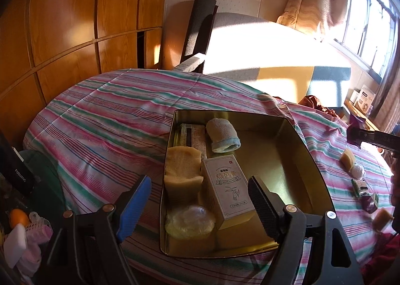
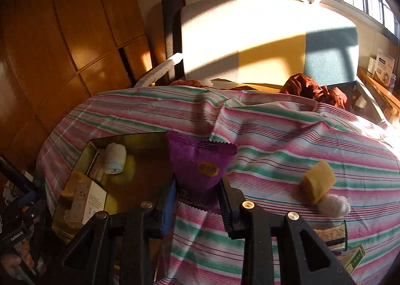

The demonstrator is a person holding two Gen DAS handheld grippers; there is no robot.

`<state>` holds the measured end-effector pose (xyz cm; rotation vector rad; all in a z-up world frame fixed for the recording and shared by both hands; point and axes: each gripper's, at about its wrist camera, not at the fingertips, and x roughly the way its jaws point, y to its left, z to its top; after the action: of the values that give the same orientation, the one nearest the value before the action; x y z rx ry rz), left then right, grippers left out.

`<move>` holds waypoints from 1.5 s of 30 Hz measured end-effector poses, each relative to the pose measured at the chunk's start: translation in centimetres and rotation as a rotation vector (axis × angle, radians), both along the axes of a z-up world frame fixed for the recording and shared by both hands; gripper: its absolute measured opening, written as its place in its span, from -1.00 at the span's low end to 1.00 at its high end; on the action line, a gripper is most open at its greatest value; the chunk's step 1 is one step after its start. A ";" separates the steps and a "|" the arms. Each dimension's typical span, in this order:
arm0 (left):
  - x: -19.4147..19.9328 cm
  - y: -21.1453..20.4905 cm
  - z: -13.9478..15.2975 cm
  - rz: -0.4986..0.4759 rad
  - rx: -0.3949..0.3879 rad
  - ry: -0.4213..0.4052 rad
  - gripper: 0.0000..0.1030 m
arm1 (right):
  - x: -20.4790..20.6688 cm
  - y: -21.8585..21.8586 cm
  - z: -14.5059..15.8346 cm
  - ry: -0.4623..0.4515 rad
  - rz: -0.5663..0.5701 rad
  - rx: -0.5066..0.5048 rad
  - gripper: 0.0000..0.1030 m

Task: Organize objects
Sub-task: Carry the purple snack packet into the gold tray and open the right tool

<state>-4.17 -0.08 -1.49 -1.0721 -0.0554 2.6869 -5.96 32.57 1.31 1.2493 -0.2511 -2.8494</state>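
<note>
A: Left wrist view: left gripper open, empty, over the gold tin at frame centre. Inside it: white box, yellow sponge, rolled cloth.

B: Right wrist view shows what that misses: right gripper clamped on a purple sachet, mid-frame, above the striped cloth. Tin sits lower left; yellow block right.

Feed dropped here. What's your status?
Right gripper shut on purple packet. Left gripper open over gold tin. Nothing blocking.
</note>
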 end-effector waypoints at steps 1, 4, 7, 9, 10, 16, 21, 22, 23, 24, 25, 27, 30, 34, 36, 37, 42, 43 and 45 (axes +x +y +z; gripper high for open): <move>0.0 -0.3 -0.1 0.004 0.004 -0.002 0.56 | -0.9 -1.8 -0.4 -0.017 0.041 -0.003 -0.39; 0.1 -1.3 -0.3 0.019 0.021 -0.008 0.56 | -3.4 -6.4 -2.7 -0.078 0.127 0.010 -0.39; -0.1 -2.3 -0.7 0.038 0.032 -0.019 0.58 | -5.8 -9.4 -5.9 -0.166 0.165 -0.014 -0.39; -0.2 -3.0 -1.1 0.050 0.039 -0.031 0.58 | -7.2 -11.0 -8.0 -0.222 0.172 -0.028 -0.39; -0.2 -3.2 -1.4 0.054 0.041 -0.038 0.58 | -7.8 -11.6 -8.9 -0.251 0.181 -0.037 -0.39; -0.4 -4.7 -2.6 0.083 0.054 -0.074 0.59 | -9.9 -14.4 -11.8 -0.304 0.225 -0.138 -0.35; -0.5 -4.9 -2.9 0.088 0.060 -0.084 0.60 | -9.5 -14.7 -11.6 -0.289 0.226 -0.159 -0.19; -0.4 -4.8 -2.8 0.086 0.060 -0.081 0.60 | -9.3 -14.4 -11.4 -0.283 0.223 -0.165 -0.16; -0.4 -4.7 -2.8 0.082 0.059 -0.080 0.60 | -9.1 -14.2 -11.2 -0.275 0.217 -0.168 -0.14; -0.4 -4.5 -2.7 0.078 0.057 -0.078 0.60 | -9.0 -14.0 -10.9 -0.266 0.210 -0.165 -0.14; -0.3 -4.4 -2.7 0.075 0.055 -0.075 0.60 | -8.7 -13.7 -10.5 -0.256 0.205 -0.161 -0.14; -0.1 -4.1 -2.4 0.067 0.049 -0.071 0.61 | -8.3 -13.5 -9.9 -0.238 0.201 -0.160 -0.14; 0.1 -3.7 -2.2 0.062 0.035 -0.060 0.62 | -7.5 -13.1 -9.2 -0.217 0.194 -0.146 -0.14; 0.5 -3.3 -1.9 0.048 0.021 -0.050 0.63 | -6.4 -13.2 -8.4 -0.192 0.185 -0.111 -0.14; 0.7 -2.9 -1.8 0.040 0.016 -0.047 0.63 | -5.8 -13.3 -8.0 -0.176 0.184 -0.086 -0.14; 0.8 -2.8 -1.7 0.036 0.014 -0.045 0.63 | -5.4 -13.3 -7.8 -0.166 0.180 -0.072 -0.14; 1.3 -1.9 -1.2 0.016 -0.010 -0.024 0.63 | -3.7 -13.1 -6.8 -0.120 0.148 0.006 -0.13; 1.3 -1.7 -1.2 0.014 -0.012 -0.022 0.63 | -3.4 -12.9 -6.6 -0.112 0.140 0.016 -0.13; 1.4 -1.5 -1.1 0.007 -0.015 -0.018 0.63 | -2.8 -12.6 -6.2 -0.098 0.120 0.033 -0.13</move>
<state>-2.72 -1.55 -2.56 -1.1033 -0.0420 2.6884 -8.80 20.01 -4.94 1.3624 -0.1266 -2.7062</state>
